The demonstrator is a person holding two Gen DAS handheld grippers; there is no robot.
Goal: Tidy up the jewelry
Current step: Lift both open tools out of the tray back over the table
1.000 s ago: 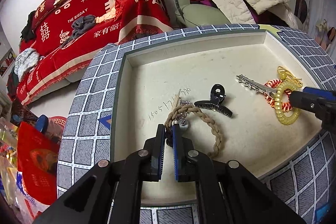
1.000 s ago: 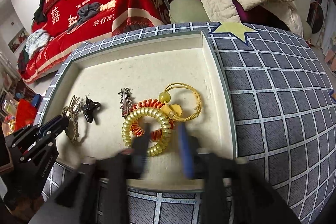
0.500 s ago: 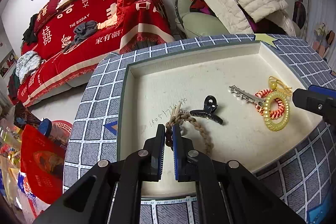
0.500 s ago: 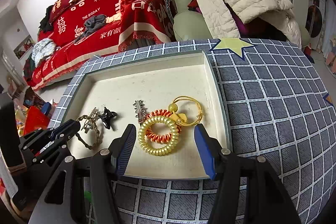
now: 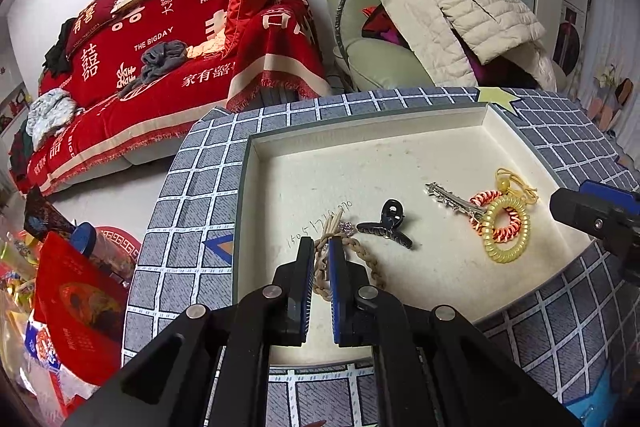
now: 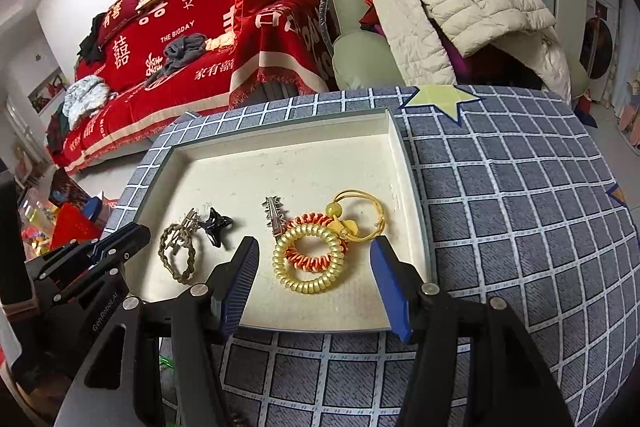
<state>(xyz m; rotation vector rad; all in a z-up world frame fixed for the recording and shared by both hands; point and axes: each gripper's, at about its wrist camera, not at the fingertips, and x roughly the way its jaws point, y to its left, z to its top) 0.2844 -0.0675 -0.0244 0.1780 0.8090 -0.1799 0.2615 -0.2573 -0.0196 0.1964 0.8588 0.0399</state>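
Observation:
A shallow cream tray (image 5: pixel 376 131) (image 6: pixel 200 155) lies on a checked grey cloth. In it are a braided brown bracelet (image 5: pixel 368 261) (image 6: pixel 176 255), a black claw clip (image 5: pixel 386 225) (image 6: pixel 216 225), a silver hair clip (image 5: pixel 450 201) (image 6: pixel 274 215), an orange and a yellow coil hair tie (image 5: pixel 506 235) (image 6: pixel 308 259) and a yellow cord band (image 6: pixel 364 215). My left gripper (image 5: pixel 321 247) (image 6: pixel 132 233) is nearly shut, its jaws around the bracelet's left end at the tray's near left. My right gripper (image 6: pixel 314 247) is open and empty, just short of the coil ties.
The checked cloth (image 6: pixel 520 207) covers a round table with a yellow star patch (image 6: pixel 440 99). Behind stand a red-covered sofa (image 5: pixel 160 47) and a green armchair (image 5: pixel 380 7) with a quilted jacket. Red bags and clutter (image 5: pixel 72 299) lie on the floor at left.
Both grippers have drawn back toward the tray's near edge. The right gripper has opened wide and pulled off the coil ties. The left gripper stays narrow at the bracelet.

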